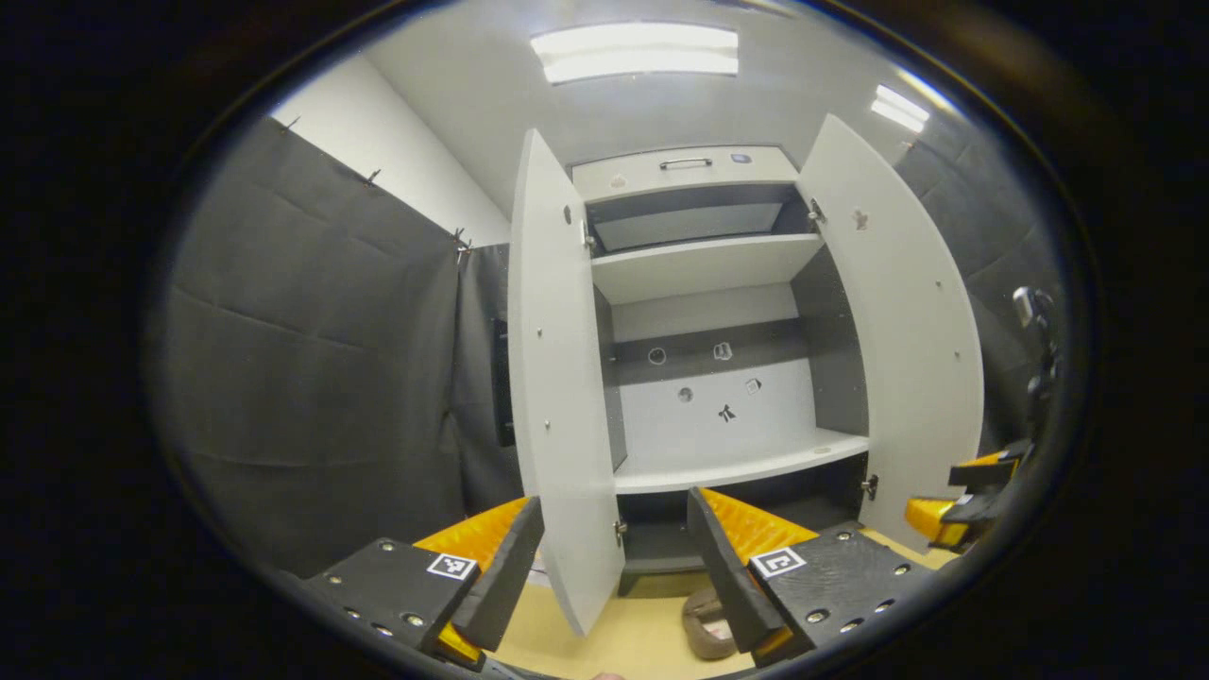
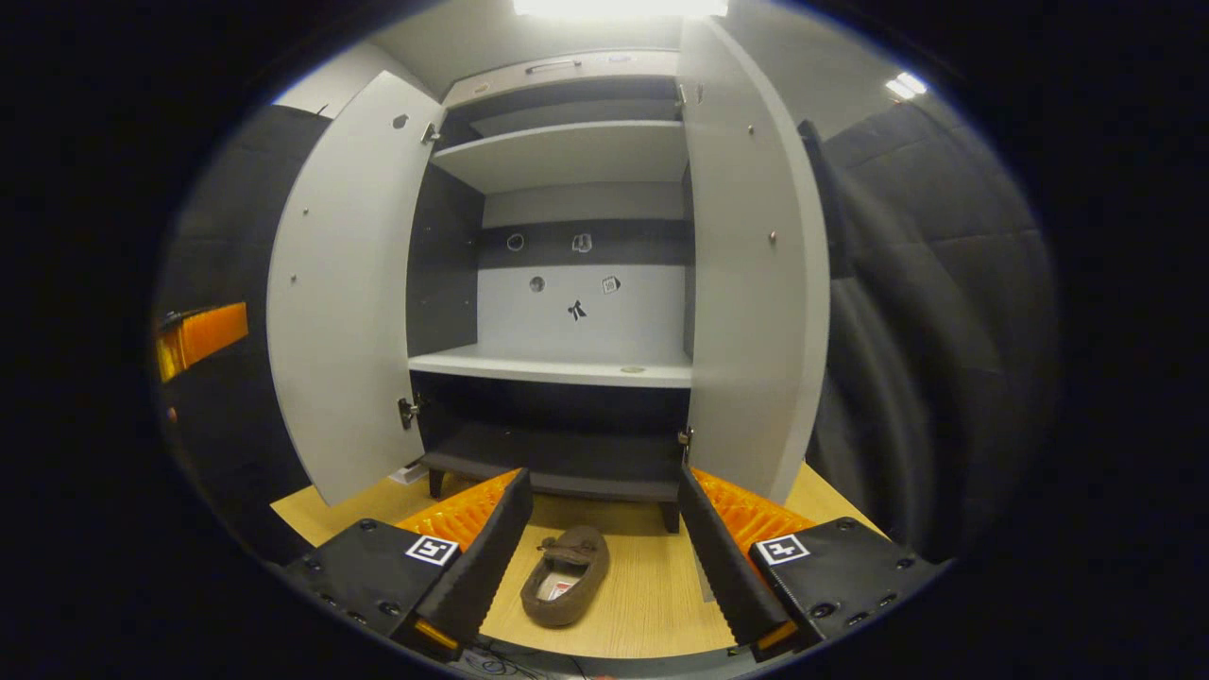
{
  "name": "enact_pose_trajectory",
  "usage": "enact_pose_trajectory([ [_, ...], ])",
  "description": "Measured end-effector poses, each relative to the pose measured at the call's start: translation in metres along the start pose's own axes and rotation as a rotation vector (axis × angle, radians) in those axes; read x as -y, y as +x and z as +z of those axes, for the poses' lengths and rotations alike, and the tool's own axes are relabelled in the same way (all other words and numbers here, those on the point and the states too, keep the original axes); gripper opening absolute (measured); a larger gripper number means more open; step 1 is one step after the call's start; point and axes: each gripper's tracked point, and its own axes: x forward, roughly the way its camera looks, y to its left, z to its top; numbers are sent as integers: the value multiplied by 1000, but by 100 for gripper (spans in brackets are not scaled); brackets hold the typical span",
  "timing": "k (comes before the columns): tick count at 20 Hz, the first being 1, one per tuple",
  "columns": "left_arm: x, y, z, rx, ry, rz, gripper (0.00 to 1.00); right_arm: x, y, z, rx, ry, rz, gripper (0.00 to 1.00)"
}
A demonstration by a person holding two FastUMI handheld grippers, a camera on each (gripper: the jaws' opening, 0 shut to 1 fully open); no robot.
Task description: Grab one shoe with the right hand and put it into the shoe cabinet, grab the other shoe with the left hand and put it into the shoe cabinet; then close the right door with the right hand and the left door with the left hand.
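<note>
Right claw (image 2: pixel 604 548) hanging wide open, empty, over the shoe (image 2: pixel 567 576) before the cabinet (image 2: pixel 567 368); should be dropping straight, straddling its sides.

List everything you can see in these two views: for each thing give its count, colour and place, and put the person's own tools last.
shoe cabinet: one, white with dark interior, standing straight ahead, shelves bare
doors: two, white, both swung open
shoe: one seen, brown, on the floor before the cabinet
floor: light wood
ceiling lights: white, overhead
right tongs: open, above the shoe
left tongs: open, astride the left door's edge
</note>
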Motion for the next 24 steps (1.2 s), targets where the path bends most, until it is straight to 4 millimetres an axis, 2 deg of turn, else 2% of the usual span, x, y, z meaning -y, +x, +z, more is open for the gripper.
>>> enact_pose_trajectory([
  [6, -13, 39, -13, -1, -4, 14, 89, -11, 63, -75, -225, 3, 0, 99],
  [9, -26, 49, -23, -15, 7, 33, 94, -16, 83, -116, -344, 26, 16, 99],
  [10, -31, 50, -27, -26, 13, 42, 89, -20, 90, -132, -385, 39, 21, 99],
  [12, -41, 52, -35, -45, 18, 61, 89, -23, 98, -159, -463, 54, 30, 97],
  [13, -45, 52, -38, -51, 19, 69, 96, -24, 101, -169, -491, 57, 26, 96],
  [14, -48, 53, -40, -57, 19, 74, 89, -25, 106, -181, -519, 62, 24, 96],
  [16, -52, 56, -43, -69, 28, 81, 89, -26, 116, -199, -571, 73, 22, 95],
  [17, -52, 56, -44, -69, 32, 81, 96, -26, 116, -204, -594, 81, 17, 77],
  [18, -51, 57, -43, -66, 35, 80, 96, -26, 120, -212, -618, 82, 10, 75],
  [19, -51, 56, -45, -68, 35, 76, 96, -27, 123, -217, -640, 89, 10, 67],
  [20, -49, 57, -45, -70, 35, 70, 96, -29, 125, -223, -660, 99, 12, 64],
  [23, -46, 59, -45, -67, 38, 56, 96, -37, 127, -235, -717, 127, 37, 63],
  [24, -45, 59, -45, -68, 38, 54, 96, -38, 128, -237, -717, 137, 30, 57],
])
